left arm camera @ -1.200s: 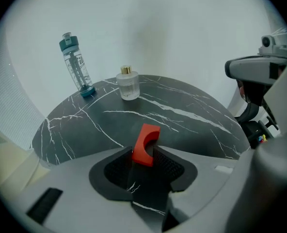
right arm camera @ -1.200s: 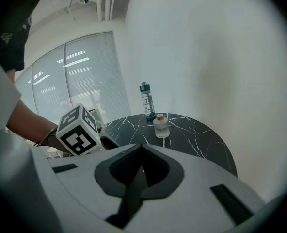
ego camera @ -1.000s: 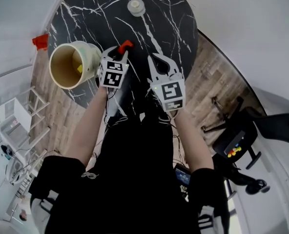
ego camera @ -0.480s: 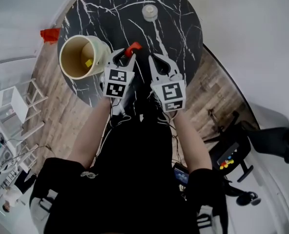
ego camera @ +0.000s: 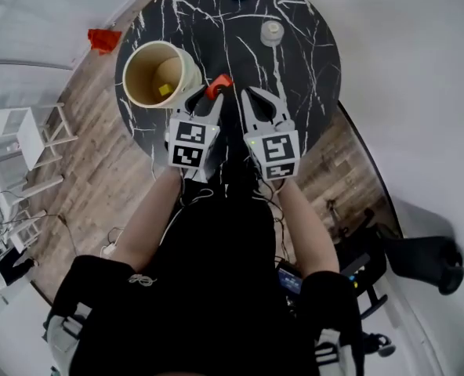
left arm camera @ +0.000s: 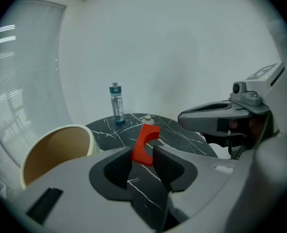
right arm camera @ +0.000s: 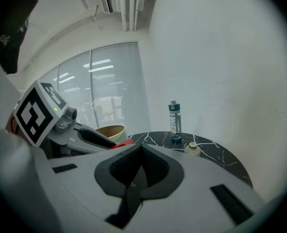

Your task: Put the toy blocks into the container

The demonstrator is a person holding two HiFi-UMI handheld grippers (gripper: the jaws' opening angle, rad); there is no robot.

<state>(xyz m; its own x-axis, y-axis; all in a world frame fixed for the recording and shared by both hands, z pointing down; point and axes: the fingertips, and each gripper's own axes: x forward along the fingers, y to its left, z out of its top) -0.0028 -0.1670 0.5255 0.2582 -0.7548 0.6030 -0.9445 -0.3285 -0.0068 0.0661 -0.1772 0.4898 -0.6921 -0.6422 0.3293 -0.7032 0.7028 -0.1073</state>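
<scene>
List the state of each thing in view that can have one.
left gripper: jaws shut on the red block
red block: held clear of the table
right gripper: jaws shut, empty
container: upright, open, yellow block inside
bottle: upright, capped
small jar: upright, lid on

the right gripper [right arm camera: 141, 152], jaws pressed together with nothing between them, hangs above a round black marble table [right arm camera: 216, 154] veined in white. at left is the left gripper [right arm camera: 109, 142] with its marker cube, a sliver of red block [right arm camera: 124, 142] showing at its tip. just behind that is the rim of a cream container [right arm camera: 109, 130]. a clear bottle [right arm camera: 174, 120] stands upright at the table's far side, a small gold-capped jar [right arm camera: 192, 147] near it. blinds [right arm camera: 104, 86] cover the window behind
</scene>
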